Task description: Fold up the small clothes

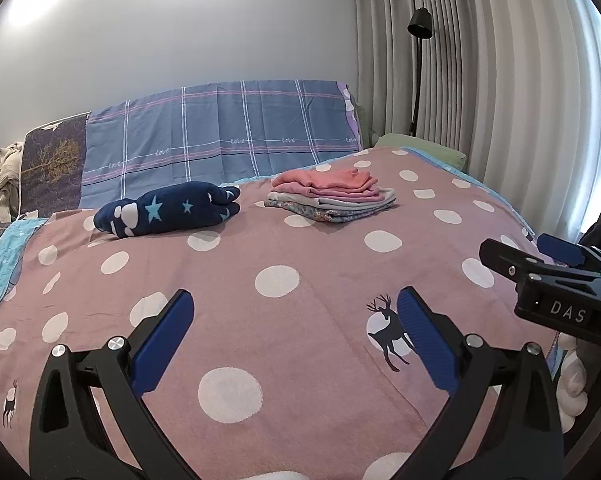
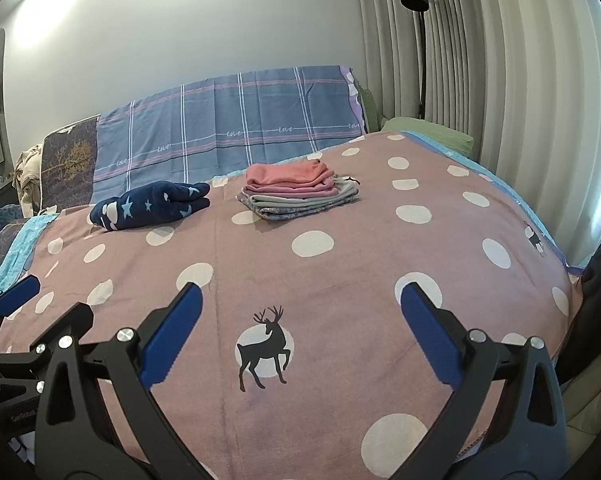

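A stack of folded small clothes [image 1: 332, 196] [image 2: 300, 190], pink pieces on top of grey and floral ones, lies far back on the pink dotted bedspread [image 1: 300, 360] [image 2: 340, 264]. To its left rests a navy garment with stars [image 1: 168, 208] [image 2: 152, 202], rolled up. My left gripper [image 1: 294, 304] hovers open over the near part of the bed, nothing between its blue pads. My right gripper [image 2: 300, 298] is also open and empty above a deer print [image 2: 266, 346]. In the left wrist view the right gripper [image 1: 524, 256] shows at the right edge.
A blue checked cover [image 1: 220, 136] drapes the headboard behind the clothes. Grey curtains [image 1: 480, 80] and a black floor lamp [image 1: 418, 24] stand at the right. A green pillow [image 2: 428, 132] lies at the far right corner. Dark cloth [image 2: 600, 280] hangs off the bed's right edge.
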Demonstrator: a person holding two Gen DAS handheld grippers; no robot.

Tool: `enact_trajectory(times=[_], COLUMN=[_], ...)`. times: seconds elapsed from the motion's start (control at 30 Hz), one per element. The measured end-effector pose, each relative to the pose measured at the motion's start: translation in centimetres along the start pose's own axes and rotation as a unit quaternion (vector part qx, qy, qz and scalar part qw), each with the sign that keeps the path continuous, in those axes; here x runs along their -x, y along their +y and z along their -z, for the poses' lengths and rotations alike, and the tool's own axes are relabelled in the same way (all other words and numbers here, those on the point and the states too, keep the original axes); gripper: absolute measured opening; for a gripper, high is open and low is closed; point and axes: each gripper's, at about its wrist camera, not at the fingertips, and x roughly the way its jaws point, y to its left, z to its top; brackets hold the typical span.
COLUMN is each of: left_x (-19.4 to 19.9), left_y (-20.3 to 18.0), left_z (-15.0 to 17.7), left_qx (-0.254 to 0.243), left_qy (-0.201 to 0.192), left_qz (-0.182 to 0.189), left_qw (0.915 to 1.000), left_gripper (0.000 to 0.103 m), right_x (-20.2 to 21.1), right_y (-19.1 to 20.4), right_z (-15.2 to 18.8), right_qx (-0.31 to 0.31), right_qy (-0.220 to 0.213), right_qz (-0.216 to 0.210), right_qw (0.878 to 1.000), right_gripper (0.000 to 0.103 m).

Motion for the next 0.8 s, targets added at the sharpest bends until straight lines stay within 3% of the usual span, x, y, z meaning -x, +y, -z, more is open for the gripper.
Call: enact_trajectory(times=[0.8], left_x=[-0.72], left_y=[-0.47], left_z=[0.62], left_qx=[-0.005], left_qy=[0.015], left_qz=[0.005], left_qw=[0.9999], left_gripper=[0.102], right_x=[-0.9], right_y=[0.06], right_z=[0.8], right_qx=[0.004], right_qy=[0.014], right_qz=[-0.003], right_qw=[1.0], right_gripper=[0.101])
